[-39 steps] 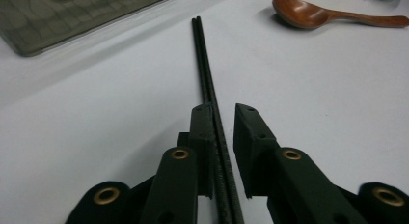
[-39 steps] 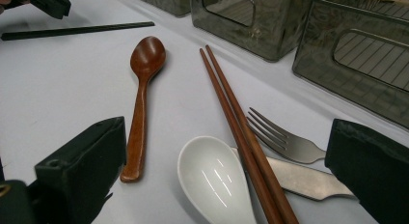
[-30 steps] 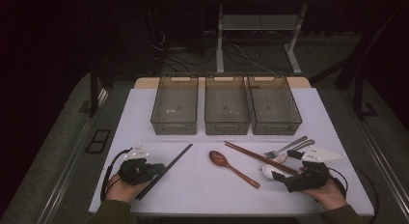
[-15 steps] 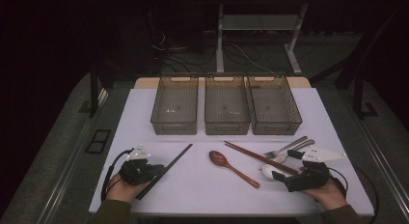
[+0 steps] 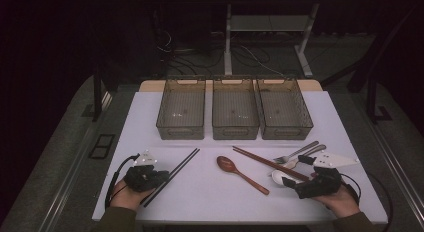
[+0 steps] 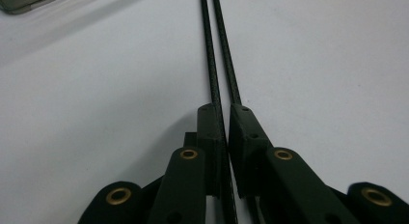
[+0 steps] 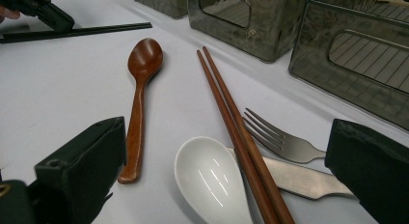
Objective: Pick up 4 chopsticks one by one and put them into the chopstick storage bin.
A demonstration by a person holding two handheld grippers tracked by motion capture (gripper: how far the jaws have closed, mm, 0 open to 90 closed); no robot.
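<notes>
I'm looking at two matte black grippers, the left gripper (image 5: 159,177) and the right gripper (image 5: 291,183), each wearing a pale grey three-cornered plate and trailing a black cable. Brass-coloured rivets are shining on the left jaw links. Olive-green sleeves are covering my wrists.

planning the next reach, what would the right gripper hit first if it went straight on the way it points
Most likely the white spoon, lying right ahead between its open fingers, with the brown chopsticks crossing just beside it. Depth is hard to judge, so the two are close calls.
</notes>
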